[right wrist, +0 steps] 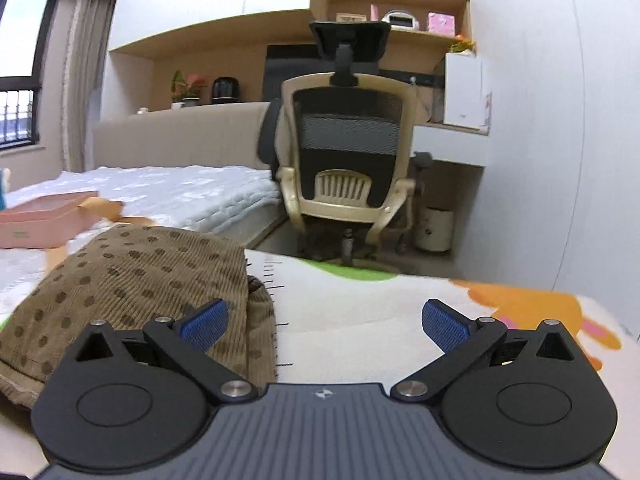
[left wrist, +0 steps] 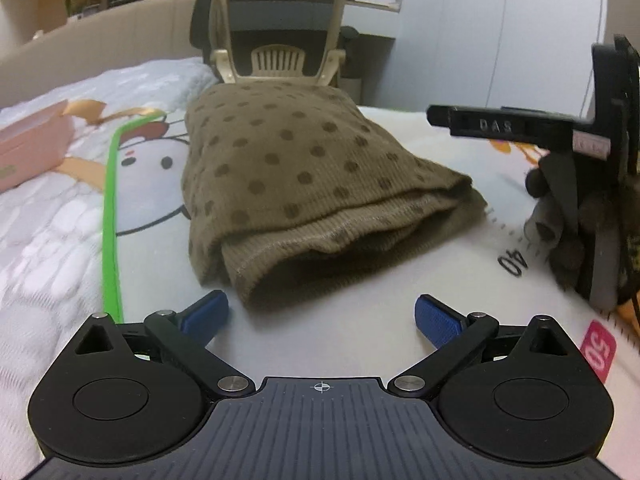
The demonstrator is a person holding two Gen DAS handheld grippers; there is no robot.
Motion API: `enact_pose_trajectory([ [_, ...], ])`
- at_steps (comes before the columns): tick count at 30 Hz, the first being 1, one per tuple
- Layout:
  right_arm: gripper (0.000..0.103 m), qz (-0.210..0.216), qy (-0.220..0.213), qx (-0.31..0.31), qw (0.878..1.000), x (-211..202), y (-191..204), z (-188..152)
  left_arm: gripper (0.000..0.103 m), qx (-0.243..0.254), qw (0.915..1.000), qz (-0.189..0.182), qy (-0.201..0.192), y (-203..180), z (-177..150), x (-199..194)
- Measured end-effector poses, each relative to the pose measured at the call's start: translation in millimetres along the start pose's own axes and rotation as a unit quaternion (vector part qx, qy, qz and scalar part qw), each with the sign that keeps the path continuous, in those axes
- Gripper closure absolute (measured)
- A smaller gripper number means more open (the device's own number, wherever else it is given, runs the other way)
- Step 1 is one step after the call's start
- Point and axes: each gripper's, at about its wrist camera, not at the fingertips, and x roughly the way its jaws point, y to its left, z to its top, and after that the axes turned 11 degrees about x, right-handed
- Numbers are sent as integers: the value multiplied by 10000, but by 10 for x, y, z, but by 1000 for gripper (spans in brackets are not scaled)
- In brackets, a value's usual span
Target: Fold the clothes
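Through your left wrist cam, the readable stuff first: the black arm of the other gripper (left wrist: 600, 160) at the right edge has "DAS" stamped on it, gripped by a dark-gloved hand (left wrist: 560, 220), and the cartoon-print mat (left wrist: 360, 320) under everything shows a "40" and a pink "50" along a ruler strip. Your left gripper (left wrist: 322, 316) has its blue-padded fingers spread wide with nothing between them, sitting just short of the olive-brown ribbed garment with darker polka dots (left wrist: 304, 168). That garment is folded into a thick bundle on the mat, stitched hem facing you, layers gaping a bit. A pink cardboard box (left wrist: 32, 148) sits off to the left, and a cream mesh-back office chair (left wrist: 280, 32) stands behind. Over on the right wrist cam, your right gripper (right wrist: 326, 322) is spread apart too and holding nothing; its left finger (right wrist: 204, 324) overlaps the bundle's right edge, though contact is hard to call. Beyond are the bed with its white quilted cover (right wrist: 180, 188), beige headboard and wooden shelves.
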Motion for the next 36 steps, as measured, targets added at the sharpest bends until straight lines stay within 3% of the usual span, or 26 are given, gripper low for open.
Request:
enact_pose_trajectory([
  [5,0,83,230,-239,9994,-90,105,-49,1,-178,9998,106,-14,-57,-67,-130],
  [8,0,489,965,-542,9927,-7,218,-58,0,-74,9996,233,105,-81,-13,-61],
  [13,0,636,1523,-1255,9783,82,606,-171,0,-155,9997,165,71,-50,-19,-66],
  [19,0,838,1979,-921,9723,473,800,-40,0,-356,9993,67,-8,-17,-35,-86],
  [24,0,751,2126,-538,9728,515,582,-38,0,-440,9990,-17,-33,-4,-36,-105],
  [28,0,564,2533,11,9657,359,82,-60,0,-367,9993,-88,30,11,-20,-109],
  [29,0,488,2550,-101,9657,300,29,-61,0,-290,9995,-97,100,10,-6,-114],
  [33,0,370,2362,-483,9698,139,-85,42,0,-298,9982,-519,6,144,239,-212],
  [36,0,577,2087,-283,9759,241,-63,283,0,-146,9961,-743,-451,243,519,-274],
])
